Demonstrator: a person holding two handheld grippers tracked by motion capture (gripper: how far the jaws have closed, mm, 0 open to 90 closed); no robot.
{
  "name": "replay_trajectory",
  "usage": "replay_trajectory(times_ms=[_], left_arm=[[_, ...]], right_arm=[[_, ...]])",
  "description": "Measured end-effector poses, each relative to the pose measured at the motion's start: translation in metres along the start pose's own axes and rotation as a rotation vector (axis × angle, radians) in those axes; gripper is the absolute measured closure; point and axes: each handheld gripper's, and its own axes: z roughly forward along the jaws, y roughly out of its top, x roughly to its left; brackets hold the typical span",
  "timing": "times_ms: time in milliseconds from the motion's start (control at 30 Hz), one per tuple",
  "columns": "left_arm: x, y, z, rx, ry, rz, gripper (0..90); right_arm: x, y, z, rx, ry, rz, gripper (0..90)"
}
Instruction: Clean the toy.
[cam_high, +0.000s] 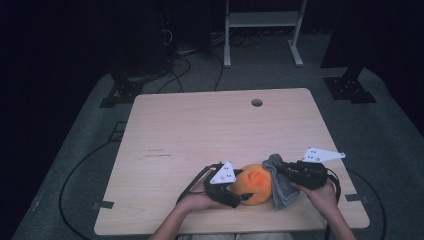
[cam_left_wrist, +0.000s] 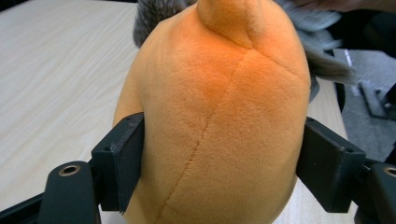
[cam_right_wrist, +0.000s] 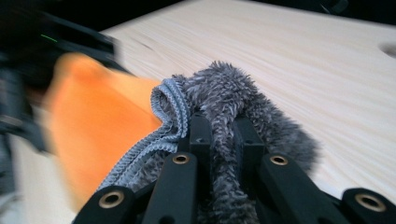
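Left gripper (cam_high: 239, 192) at about 7 o'clock on the table (cam_high: 200, 130) has its jaws clamped on both sides of the orange plush toy (cam_high: 256, 184), which sits near the front edge. Just right of it, the right gripper (cam_high: 280, 167) is pinched tight on a fuzzy grey cloth (cam_high: 281, 192) that's draped against the toy's 3 o'clock side. The table's pale wood with a round hole (cam_high: 256, 102) at 1 o'clock, and the room behind is dark: grey floor (cam_high: 75, 150), cables (cam_high: 180, 67), a white rack (cam_high: 262, 30) at 12.

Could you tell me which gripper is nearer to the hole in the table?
Right. The right gripper, holding the cloth, sits closer below the hole; the left gripper is farther.
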Motion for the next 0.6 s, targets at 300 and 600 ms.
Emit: replay_trajectory(times_ms=[300,600], left_arm=[[0.004,-0.002,0.002,-0.027,0.014,-0.071,23.2],[0.004,0.001,0.002,-0.004,0.023,-0.096,31.9]], right_arm=[[0.038,0.029,-0.014,-0.128,0.061,-0.122,80.4],[0.058,0.025,0.01,-0.042,0.065,-0.257,80.4]])
